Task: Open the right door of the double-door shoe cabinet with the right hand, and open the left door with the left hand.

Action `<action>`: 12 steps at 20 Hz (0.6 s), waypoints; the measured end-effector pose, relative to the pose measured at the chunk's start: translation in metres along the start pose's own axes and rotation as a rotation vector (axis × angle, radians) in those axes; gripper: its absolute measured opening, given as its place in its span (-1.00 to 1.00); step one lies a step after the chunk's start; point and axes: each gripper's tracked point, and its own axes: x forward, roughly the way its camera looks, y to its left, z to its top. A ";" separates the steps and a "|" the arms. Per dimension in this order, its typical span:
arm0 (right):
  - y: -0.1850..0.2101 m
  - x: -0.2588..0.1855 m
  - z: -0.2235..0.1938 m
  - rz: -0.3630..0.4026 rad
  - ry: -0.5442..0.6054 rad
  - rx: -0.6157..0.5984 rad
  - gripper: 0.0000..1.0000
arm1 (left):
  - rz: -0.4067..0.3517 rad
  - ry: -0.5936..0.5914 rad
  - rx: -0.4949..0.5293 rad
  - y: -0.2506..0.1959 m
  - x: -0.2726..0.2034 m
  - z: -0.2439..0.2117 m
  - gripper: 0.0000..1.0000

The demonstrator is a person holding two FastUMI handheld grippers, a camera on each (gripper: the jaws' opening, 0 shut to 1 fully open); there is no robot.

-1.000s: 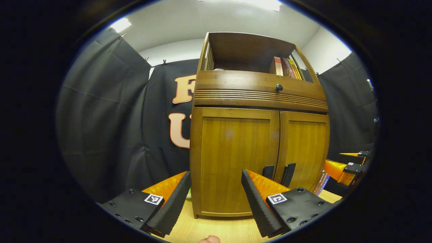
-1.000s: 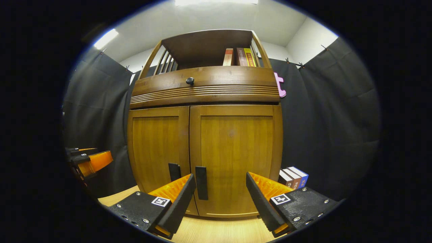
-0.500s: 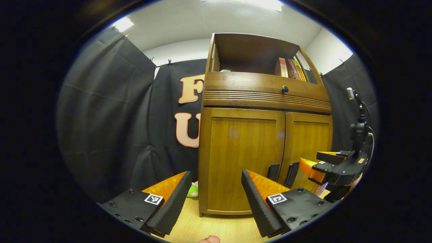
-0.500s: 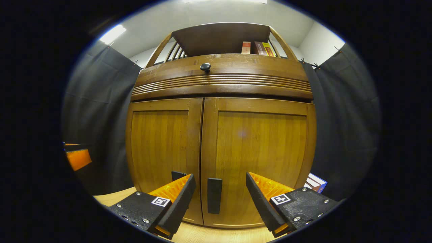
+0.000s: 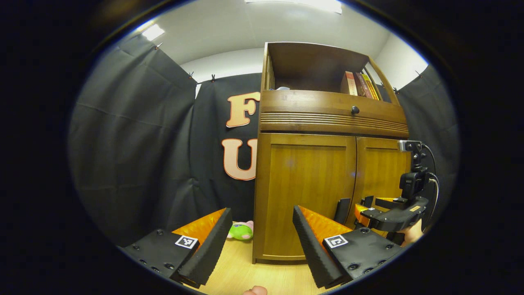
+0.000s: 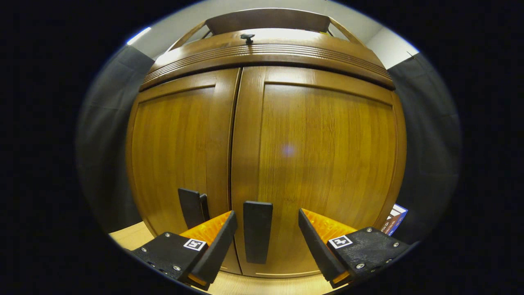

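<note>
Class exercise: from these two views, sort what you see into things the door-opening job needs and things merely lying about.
Needed: right door, its handle, right gripper; left door, its handle, left gripper.

Lying about: books on the shelf, plush toy, drawer knob.

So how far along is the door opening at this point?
Nothing is done: both cabinet doors, right door and left door, sit shut. In hand: the open right gripper straddles the right door's handle without gripping. Left: pull it open, then the open left gripper takes the left door.

Right gripper view faces the cabinet doors [image 6: 262, 155] close; left gripper view farther (both low).
</note>
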 end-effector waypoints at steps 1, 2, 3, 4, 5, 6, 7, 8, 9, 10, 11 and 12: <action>-0.001 0.003 -0.003 -0.007 0.004 0.006 0.86 | 0.001 0.000 0.001 0.001 0.001 0.000 0.97; -0.002 0.006 -0.006 -0.013 0.013 0.013 0.86 | 0.001 0.003 0.002 0.002 0.002 -0.001 0.92; -0.001 0.007 -0.009 -0.011 0.027 0.025 0.86 | 0.000 0.005 0.002 0.002 0.002 -0.002 0.92; 0.000 0.006 -0.010 -0.008 0.027 0.038 0.86 | 0.000 0.006 0.001 0.003 0.003 -0.001 0.89; 0.001 0.007 -0.008 -0.008 0.018 0.043 0.87 | -0.001 0.006 0.002 0.003 0.004 -0.002 0.89; 0.000 0.006 -0.008 -0.007 0.015 0.039 0.86 | 0.000 0.005 0.003 0.004 0.005 -0.002 0.89; 0.000 0.007 -0.008 -0.006 0.000 0.034 0.86 | -0.002 0.004 0.003 0.004 0.007 -0.002 0.89; 0.000 0.007 -0.010 -0.005 -0.001 0.026 0.86 | -0.006 0.005 0.001 0.003 0.009 -0.003 0.89; 0.000 0.006 -0.009 -0.005 -0.004 0.014 0.93 | -0.011 0.007 0.000 0.001 0.010 -0.004 0.92; 0.000 0.007 -0.010 -0.005 0.002 0.006 0.86 | -0.014 0.009 -0.001 0.000 0.011 -0.005 0.93; -0.001 0.007 -0.009 -0.005 0.001 0.009 0.86 | -0.015 0.009 -0.003 0.000 0.012 -0.005 0.93; 0.000 0.006 -0.010 -0.003 0.003 0.013 0.86 | -0.018 0.008 -0.007 -0.001 0.012 -0.004 0.93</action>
